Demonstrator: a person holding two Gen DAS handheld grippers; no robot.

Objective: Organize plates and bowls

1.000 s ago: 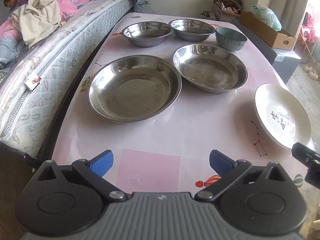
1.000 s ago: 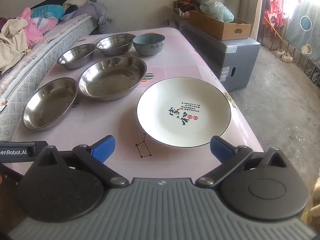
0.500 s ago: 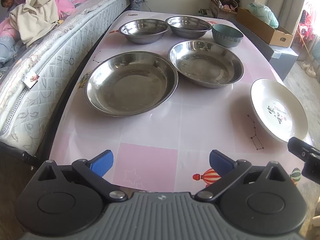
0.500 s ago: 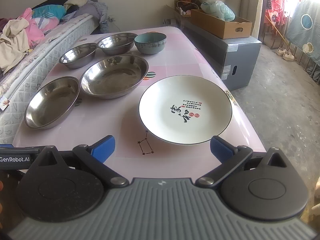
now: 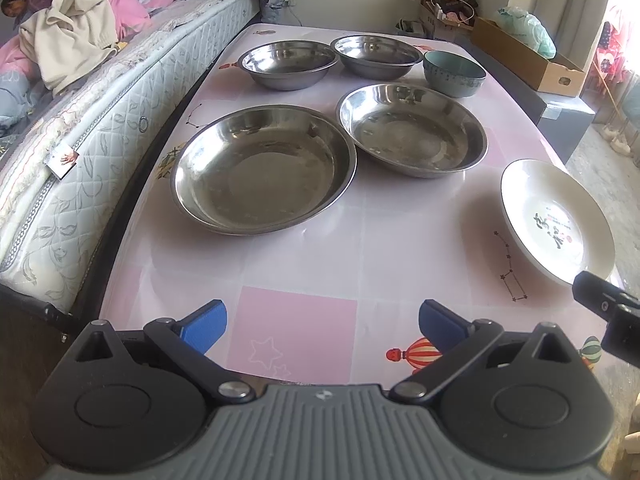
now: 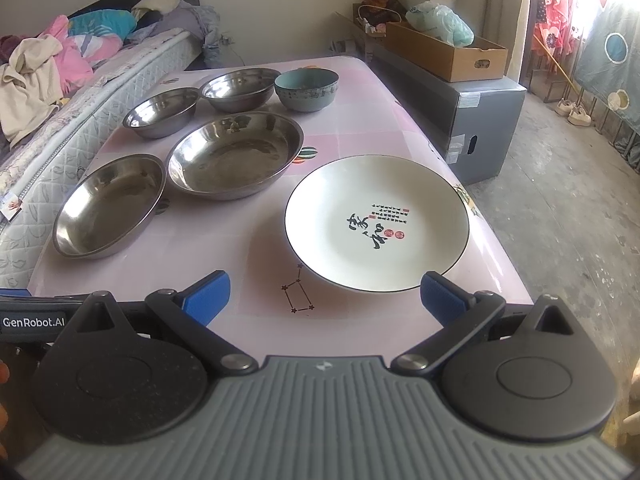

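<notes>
On the pink table (image 5: 320, 252) lie two wide steel plates, one near the left side (image 5: 264, 168) and one to its right (image 5: 412, 128). Behind them stand two steel bowls (image 5: 290, 64) (image 5: 376, 56) and a teal bowl (image 5: 454, 73). A white plate with black lettering (image 6: 376, 222) rests at the table's right edge. My left gripper (image 5: 322, 320) hovers open over the near table edge, holding nothing. My right gripper (image 6: 324, 298) is open just short of the white plate's near rim, also holding nothing.
A mattress (image 5: 80, 132) piled with clothes runs along the table's left side. Right of the table stands a grey box (image 6: 480, 120) with a cardboard tray (image 6: 444, 54) on top. Bare concrete floor (image 6: 560, 220) lies beyond. The right gripper's body (image 5: 608, 312) shows at the left wrist view's edge.
Both grippers have drawn back and risen slightly, so the dishes sit a little farther away in both views. The jaws stayed open and no dish moved.
</notes>
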